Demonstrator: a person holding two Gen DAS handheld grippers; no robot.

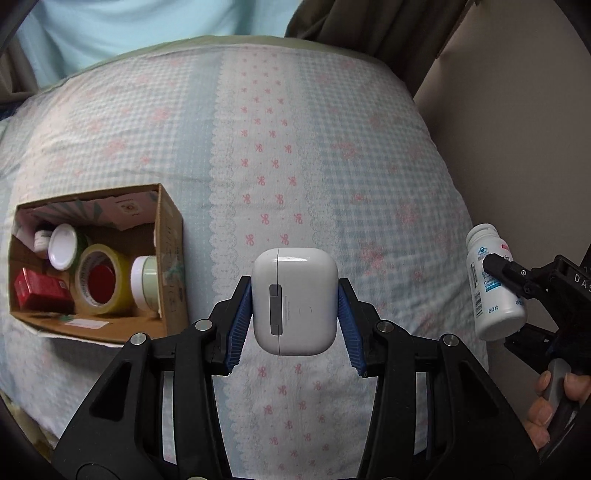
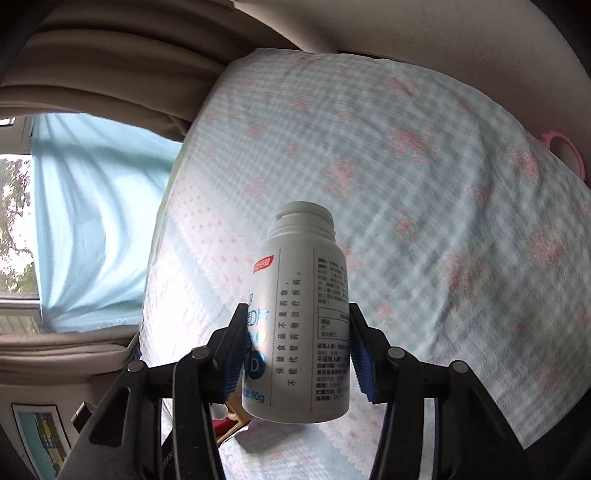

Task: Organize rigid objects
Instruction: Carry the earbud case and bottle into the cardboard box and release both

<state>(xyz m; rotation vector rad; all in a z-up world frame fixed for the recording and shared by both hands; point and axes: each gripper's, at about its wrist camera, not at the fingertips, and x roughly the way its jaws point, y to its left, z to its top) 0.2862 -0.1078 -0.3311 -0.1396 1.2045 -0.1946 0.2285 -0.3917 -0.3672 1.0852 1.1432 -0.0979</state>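
My left gripper (image 1: pixel 294 302) is shut on a white earbud case (image 1: pixel 294 301) and holds it above the bed. A cardboard box (image 1: pixel 171 251) lies on the bed to its left, holding a yellow tape roll (image 1: pixel 101 278), a red box (image 1: pixel 42 293), a pale green jar (image 1: pixel 146 282) and a white-lidded jar (image 1: pixel 62 245). My right gripper (image 2: pixel 295 339) is shut on a white pill bottle (image 2: pixel 301 314), held in the air; both also show at the right edge of the left wrist view, the bottle (image 1: pixel 493 284) above the bed's right side.
The bed (image 1: pixel 295 147) has a blue-checked cover with pink bows. A beige wall (image 1: pixel 517 110) stands on its right, curtains (image 1: pixel 369 18) behind it. A pink ring (image 2: pixel 569 151) sits at the bed's far edge in the right wrist view.
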